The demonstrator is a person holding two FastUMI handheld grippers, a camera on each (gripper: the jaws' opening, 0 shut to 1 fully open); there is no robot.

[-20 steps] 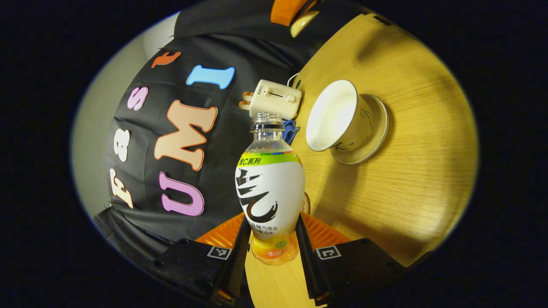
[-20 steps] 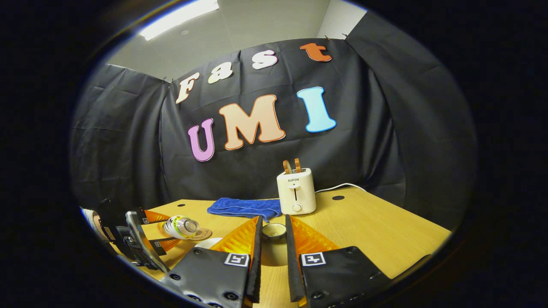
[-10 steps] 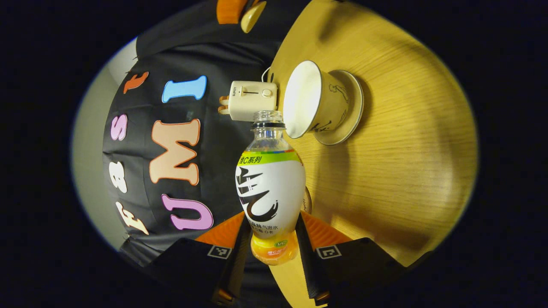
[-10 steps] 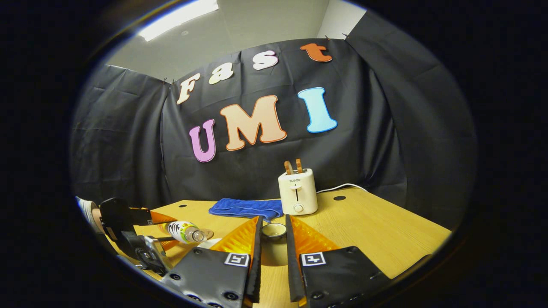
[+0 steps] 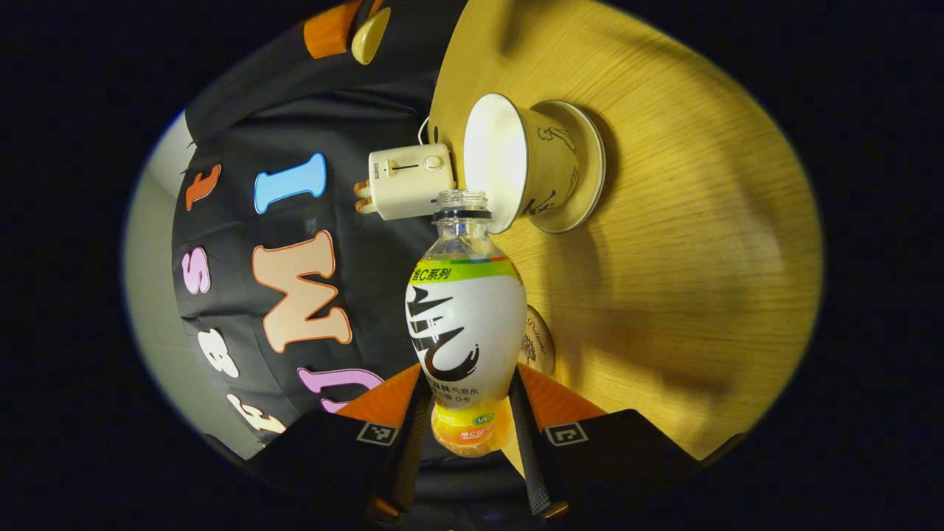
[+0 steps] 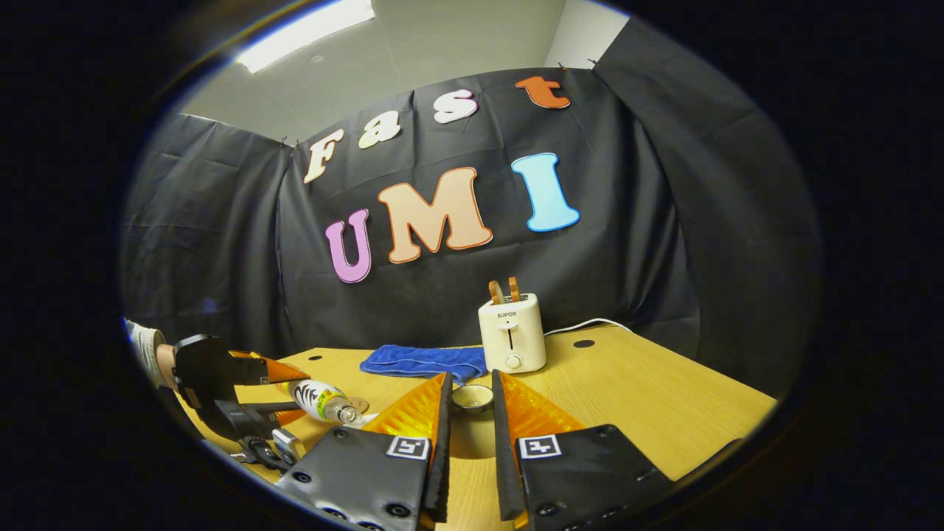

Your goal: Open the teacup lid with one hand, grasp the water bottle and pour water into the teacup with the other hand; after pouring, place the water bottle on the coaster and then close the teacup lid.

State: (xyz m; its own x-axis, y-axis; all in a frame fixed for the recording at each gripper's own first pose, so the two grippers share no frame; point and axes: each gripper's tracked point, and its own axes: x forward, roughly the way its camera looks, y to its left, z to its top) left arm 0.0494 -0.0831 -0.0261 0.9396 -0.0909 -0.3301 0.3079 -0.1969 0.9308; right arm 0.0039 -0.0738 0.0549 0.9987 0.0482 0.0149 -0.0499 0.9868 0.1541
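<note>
I am tipping the water bottle, clenched in the left claw; its mouth risks missing the teacup rim. The right claw is gripping the lid.

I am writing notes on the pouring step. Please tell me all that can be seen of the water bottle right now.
The water bottle is clear plastic with a white wrap label carrying a black brush mark, a green band above and orange at the base. Its cap is off; the threaded mouth is open. The left gripper clamps its lower body from both sides. In the right gripper view it lies tipped beyond level, mouth slightly downward, toward the white teacup, whose lid is off. No water stream is visible.
</note>
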